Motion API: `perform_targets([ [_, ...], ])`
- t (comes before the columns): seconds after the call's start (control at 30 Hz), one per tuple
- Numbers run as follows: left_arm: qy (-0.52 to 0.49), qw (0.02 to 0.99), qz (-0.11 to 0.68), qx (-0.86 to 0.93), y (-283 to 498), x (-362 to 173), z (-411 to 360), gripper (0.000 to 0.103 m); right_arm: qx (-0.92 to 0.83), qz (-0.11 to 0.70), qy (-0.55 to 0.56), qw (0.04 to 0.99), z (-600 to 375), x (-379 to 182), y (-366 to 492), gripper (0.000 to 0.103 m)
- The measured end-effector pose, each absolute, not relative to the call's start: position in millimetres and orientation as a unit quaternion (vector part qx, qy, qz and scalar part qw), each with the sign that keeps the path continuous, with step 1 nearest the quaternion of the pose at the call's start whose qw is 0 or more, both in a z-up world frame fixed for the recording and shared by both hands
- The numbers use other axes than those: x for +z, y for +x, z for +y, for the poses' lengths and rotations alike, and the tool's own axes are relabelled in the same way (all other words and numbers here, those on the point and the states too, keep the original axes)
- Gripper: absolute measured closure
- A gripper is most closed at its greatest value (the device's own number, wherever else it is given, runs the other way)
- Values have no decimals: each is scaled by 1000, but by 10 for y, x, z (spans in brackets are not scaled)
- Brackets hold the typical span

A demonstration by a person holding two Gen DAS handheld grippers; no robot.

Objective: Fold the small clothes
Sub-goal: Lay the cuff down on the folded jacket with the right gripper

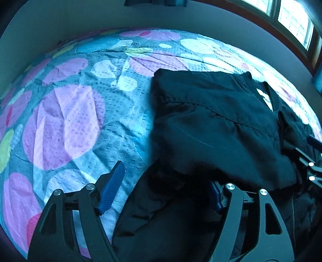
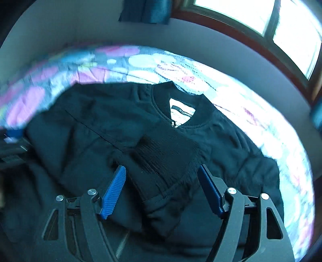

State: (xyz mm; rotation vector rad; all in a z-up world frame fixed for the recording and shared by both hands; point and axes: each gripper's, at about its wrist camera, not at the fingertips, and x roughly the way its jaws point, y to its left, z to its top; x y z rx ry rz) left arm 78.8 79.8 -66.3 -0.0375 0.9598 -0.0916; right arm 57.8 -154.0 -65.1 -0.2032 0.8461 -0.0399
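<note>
A small black jacket [image 2: 124, 125] lies on the bed, collar away from me, with a white label [image 2: 182, 111] inside the ribbed collar. Its ribbed cuff [image 2: 169, 157] lies folded across the chest. My right gripper [image 2: 163, 189] is open, its blue pads on either side of that cuff, just above the cloth. In the left wrist view the jacket [image 1: 217, 121] fills the right half, one part folded over. My left gripper [image 1: 167, 187] is open at the jacket's left edge; its right pad [image 1: 216, 198] is partly under dark cloth.
The bed has a quilted cover [image 1: 66, 112] with purple, white and yellow dots. A pale wall [image 1: 60, 22] runs behind the bed, and a wood-framed window [image 2: 261, 18] is at the upper right. The right gripper's frame shows at the left wrist view's right edge [image 1: 310, 163].
</note>
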Motion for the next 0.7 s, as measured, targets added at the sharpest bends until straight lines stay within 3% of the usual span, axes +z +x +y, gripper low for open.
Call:
perform_targets([
  [0.37, -43, 889, 454, -49, 773, -648, 862, 28, -62, 351, 204, 912, -3051, -451, -151, 30],
  [0.53, -44, 889, 453, -48, 774, -642, 869, 28, 67, 334, 424, 839, -3644, -764, -222, 30],
  [0.6, -51, 890, 451, -48, 771, -633, 895, 28, 81, 339, 454, 820, -3706, -855, -161, 30],
  [0.7, -60, 888, 453, -47, 783, -643, 929, 28, 35, 351, 409, 842, -3683, -823, -114, 30],
])
